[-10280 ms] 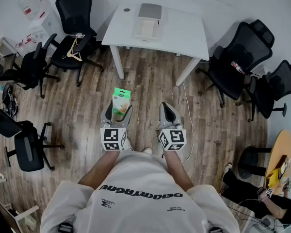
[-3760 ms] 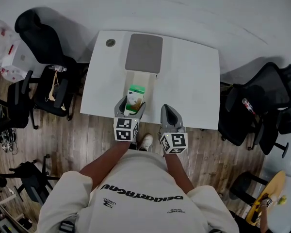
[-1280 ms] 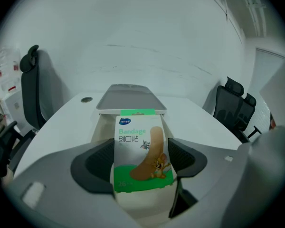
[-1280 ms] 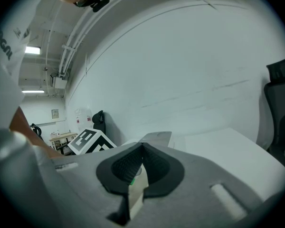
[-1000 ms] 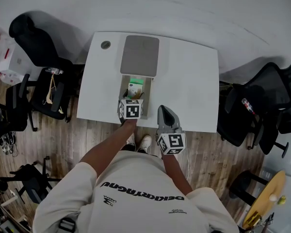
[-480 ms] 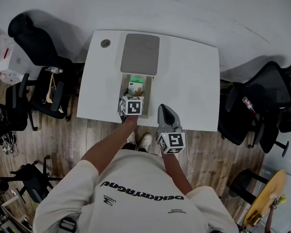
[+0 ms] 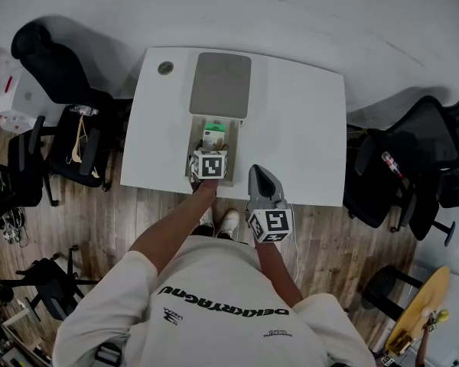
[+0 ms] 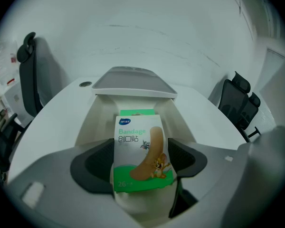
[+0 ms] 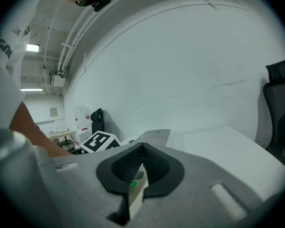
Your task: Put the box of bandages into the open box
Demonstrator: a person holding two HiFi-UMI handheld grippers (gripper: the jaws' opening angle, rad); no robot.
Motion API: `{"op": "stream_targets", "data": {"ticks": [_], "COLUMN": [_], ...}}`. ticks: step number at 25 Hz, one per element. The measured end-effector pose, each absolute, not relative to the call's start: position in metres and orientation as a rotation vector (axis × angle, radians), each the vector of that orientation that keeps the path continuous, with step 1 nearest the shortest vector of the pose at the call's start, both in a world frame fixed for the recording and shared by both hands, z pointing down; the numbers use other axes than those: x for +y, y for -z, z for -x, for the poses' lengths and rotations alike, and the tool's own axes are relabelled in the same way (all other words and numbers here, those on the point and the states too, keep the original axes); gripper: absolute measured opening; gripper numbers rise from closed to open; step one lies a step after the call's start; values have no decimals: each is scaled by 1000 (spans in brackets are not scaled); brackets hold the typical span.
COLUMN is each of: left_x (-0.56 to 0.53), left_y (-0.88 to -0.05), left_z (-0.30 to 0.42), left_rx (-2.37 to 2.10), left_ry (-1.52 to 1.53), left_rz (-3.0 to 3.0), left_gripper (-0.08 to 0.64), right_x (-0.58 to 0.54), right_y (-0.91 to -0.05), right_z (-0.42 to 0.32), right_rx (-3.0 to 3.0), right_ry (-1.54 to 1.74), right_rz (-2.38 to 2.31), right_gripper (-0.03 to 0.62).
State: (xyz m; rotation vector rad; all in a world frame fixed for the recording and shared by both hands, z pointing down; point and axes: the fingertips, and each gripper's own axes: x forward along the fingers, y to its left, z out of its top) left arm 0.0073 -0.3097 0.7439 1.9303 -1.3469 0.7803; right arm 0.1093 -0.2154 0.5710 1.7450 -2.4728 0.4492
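1. White table (image 7: 306, 121): carries the open box (image 8: 94, 122), grey lid (image 8: 133, 80) flipped back at its far end.
2. Left gripper (image 8: 142, 163): we hold it over the open box's near end, fingers pinching the box of bandages (image 8: 141, 141) on both sides.
3. Right gripper (image 9: 142, 151): near the open box's right side, fingers pressed together, nothing btwn.
4. Box of bandages: upright, printed face twd us, within the open box's walls.
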Motion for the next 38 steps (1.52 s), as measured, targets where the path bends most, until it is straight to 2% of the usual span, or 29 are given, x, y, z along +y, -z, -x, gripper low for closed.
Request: {"op": "stream_targets", "data": {"ticks": [38], "left_x": [-310], "left_y": [-761], "left_z": [-16], "left_rx": [-1276], "left_ry": [-817], "left_rz": [-1862], "left_gripper": [367], "right_x": [-211], "right_y": [-575], "right_z": [-114], "right_rx": [-2462], "right_ry": [-462], "right_rz": [-1725], "right_gripper": [-3]}}
